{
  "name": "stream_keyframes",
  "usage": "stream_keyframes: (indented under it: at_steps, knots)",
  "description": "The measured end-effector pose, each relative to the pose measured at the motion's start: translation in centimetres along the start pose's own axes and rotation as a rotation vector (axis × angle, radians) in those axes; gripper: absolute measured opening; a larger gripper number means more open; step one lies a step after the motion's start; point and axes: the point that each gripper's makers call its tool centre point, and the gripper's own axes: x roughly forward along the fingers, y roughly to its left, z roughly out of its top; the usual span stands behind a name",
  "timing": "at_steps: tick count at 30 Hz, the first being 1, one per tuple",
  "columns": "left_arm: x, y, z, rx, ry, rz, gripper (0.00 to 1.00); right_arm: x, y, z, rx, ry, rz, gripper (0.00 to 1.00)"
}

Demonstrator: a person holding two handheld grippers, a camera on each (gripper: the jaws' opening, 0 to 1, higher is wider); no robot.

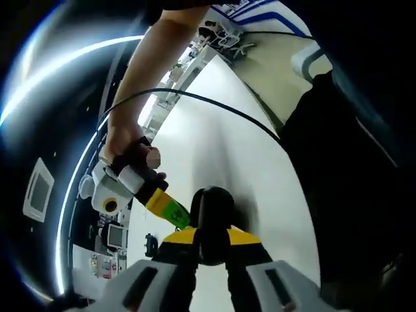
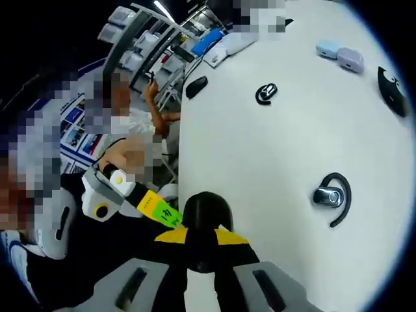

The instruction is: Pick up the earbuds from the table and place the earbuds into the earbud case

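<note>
- The white desk [image 2: 260, 162] is spreading wide across the right gripper view, and it is running as a pale strip [image 1: 221, 130] through the left gripper view.
- An ear-hook earbud [image 2: 330, 197] is lying on the desk top, silver body, black hook curling round it.
- A second black earbud [image 2: 265, 93] is sitting well apart from it, further in.
- Two small cases are resting just beside each other near the far edge: a pale blue case [image 2: 327, 49] and a lilac case [image 2: 350, 59].
- A dark oval object [image 2: 196, 86] is lying at the desk's edge.
</note>
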Motion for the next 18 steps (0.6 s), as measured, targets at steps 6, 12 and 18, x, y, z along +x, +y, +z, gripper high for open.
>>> stream_keyframes:
  at_steps: [6,12,18]
  knots:
    - [-0.9,-1.2,0.1,-0.041,-0.015,0.012,0.18,-0.3,-0.1,0.1,-0.013,-0.008,-0.016,0.11]
    - [-1.6,-2.7,-0.4,-0.138,-0.031,0.025,0.19,-0.9,-0.4,0.5,0.002,-0.041,-0.007,0.11]
    - [-1.7,-3.7,-1.0,-0.313,-0.072,0.001,0.19,-1.2,-0.7,1.0,-0.002,-0.077,-0.012,0.11]
